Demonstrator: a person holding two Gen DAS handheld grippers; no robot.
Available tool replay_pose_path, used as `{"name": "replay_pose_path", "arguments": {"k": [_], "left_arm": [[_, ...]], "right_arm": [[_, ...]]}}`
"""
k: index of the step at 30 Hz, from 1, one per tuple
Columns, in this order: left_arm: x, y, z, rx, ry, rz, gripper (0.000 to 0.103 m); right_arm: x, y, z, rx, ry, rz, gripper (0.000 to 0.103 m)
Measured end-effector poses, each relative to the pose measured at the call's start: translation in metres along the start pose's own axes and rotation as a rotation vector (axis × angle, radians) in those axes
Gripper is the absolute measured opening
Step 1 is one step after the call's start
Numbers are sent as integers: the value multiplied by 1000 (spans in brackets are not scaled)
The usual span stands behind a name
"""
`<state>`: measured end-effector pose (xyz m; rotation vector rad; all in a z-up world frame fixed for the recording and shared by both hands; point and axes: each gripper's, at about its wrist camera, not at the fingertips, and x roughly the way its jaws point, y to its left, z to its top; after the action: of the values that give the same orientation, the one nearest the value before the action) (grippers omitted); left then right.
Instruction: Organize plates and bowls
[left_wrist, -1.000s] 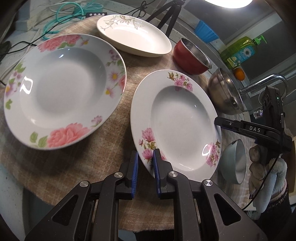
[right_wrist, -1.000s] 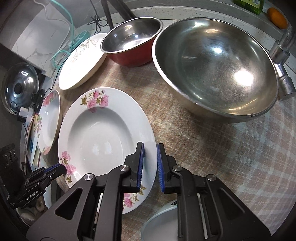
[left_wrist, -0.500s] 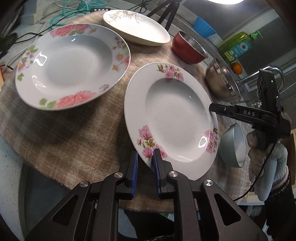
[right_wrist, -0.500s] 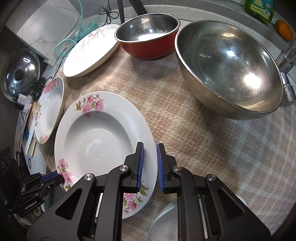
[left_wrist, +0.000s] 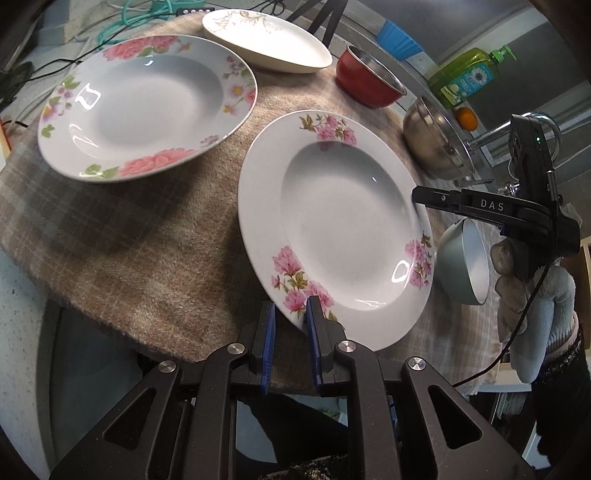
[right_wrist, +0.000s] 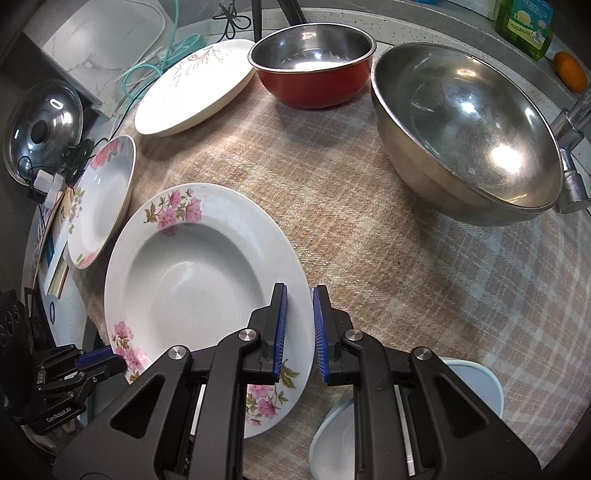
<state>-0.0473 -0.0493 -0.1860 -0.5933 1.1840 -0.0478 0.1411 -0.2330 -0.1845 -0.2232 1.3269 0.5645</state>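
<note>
A white deep plate with small pink flowers (left_wrist: 340, 229) is held above the plaid cloth. My left gripper (left_wrist: 290, 314) is shut on its near rim. My right gripper (right_wrist: 299, 321) is shut on the opposite rim of the same plate (right_wrist: 192, 280), and it shows in the left wrist view (left_wrist: 421, 195). A second deep plate with large pink roses (left_wrist: 147, 103) lies to the left; it shows in the right wrist view (right_wrist: 103, 195). A cream plate (left_wrist: 266, 40) lies at the back.
A red bowl (right_wrist: 314, 62) and a large steel bowl (right_wrist: 469, 129) sit at the back right. A pale blue bowl (right_wrist: 476, 384) and another (right_wrist: 336, 443) lie under my right gripper. A pot lid (right_wrist: 40, 129), cables, soap bottle (left_wrist: 465, 77) and tap (left_wrist: 495, 136) ring the cloth.
The pink-flower plate has risen off the cloth between both grippers and the views have pulled back; both grippers keep their hold on its rims.
</note>
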Motion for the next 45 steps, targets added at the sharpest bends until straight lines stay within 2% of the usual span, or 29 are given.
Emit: {"name": "replay_pose_path", "arguments": {"k": [21, 29, 33, 37, 41, 42, 44, 45], "left_arm": [[-2, 3, -12, 1, 13, -12, 16], [-7, 3, -13, 37, 9, 20, 17], [-15, 10, -11, 30, 4, 23, 17], [-26, 14, -7, 49, -8, 33, 17], [-40, 21, 5, 57, -43, 58, 33], [-44, 23, 9, 57, -52, 64, 35], [-51, 28, 18, 65, -73, 82, 50], [-54, 31, 23, 73, -84, 86, 52]], "right_arm": [[-1, 7, -2, -38, 12, -16, 15], [-7, 8, 0, -27, -14, -38, 19], [-16, 11, 1, -27, -45, -50, 47], [-27, 19, 5, -24, -80, -53, 48], [-37, 31, 10, -19, -105, -48, 51], [-39, 34, 11, -18, -111, -51, 53], [-44, 43, 12, -12, -132, -41, 62], [-46, 47, 12, -7, -144, -34, 65]]}}
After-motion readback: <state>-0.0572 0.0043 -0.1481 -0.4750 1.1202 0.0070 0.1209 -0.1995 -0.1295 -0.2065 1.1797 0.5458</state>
